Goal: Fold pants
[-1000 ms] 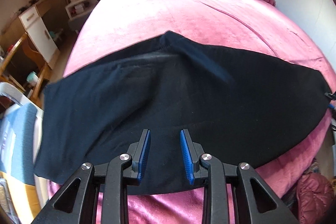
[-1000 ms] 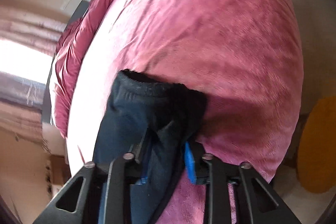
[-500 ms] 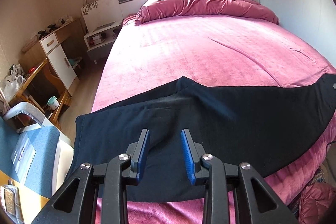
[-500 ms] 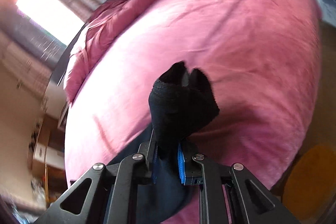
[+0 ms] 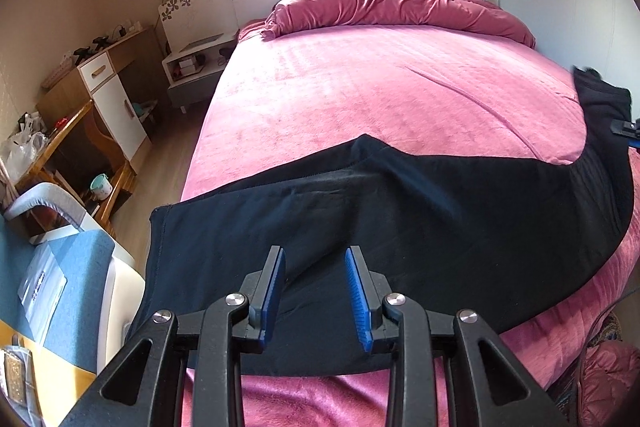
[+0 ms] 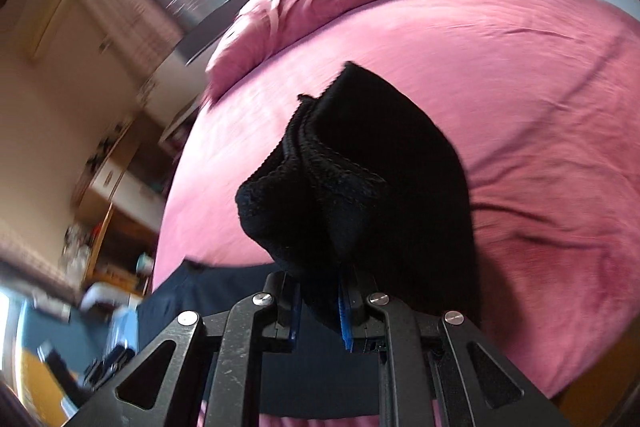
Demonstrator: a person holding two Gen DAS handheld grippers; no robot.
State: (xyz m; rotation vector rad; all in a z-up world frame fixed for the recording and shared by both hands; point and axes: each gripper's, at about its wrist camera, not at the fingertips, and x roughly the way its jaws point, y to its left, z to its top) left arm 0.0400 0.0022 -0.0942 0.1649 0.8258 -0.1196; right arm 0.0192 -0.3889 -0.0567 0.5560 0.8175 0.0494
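left wrist: left gripper [image 5: 316,291] jaws apart, nothing between them, over black pants [image 5: 400,223] spread across the near edge of the pink bed [image 5: 380,87] | right wrist: right gripper [image 6: 320,311] jaws clamped on bunched pants end [image 6: 360,179], lifted above the bed [image 6: 520,67]

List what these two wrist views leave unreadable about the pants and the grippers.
- Left wrist view: the near edge of the pants is hidden behind the open left gripper.
- Left wrist view: the right gripper is cut off by the frame edge; its grip is unreadable there.
- Right wrist view: the bunched cuff hides the right gripper's fingertips.
- Right wrist view: motion blur smears the furniture at left.
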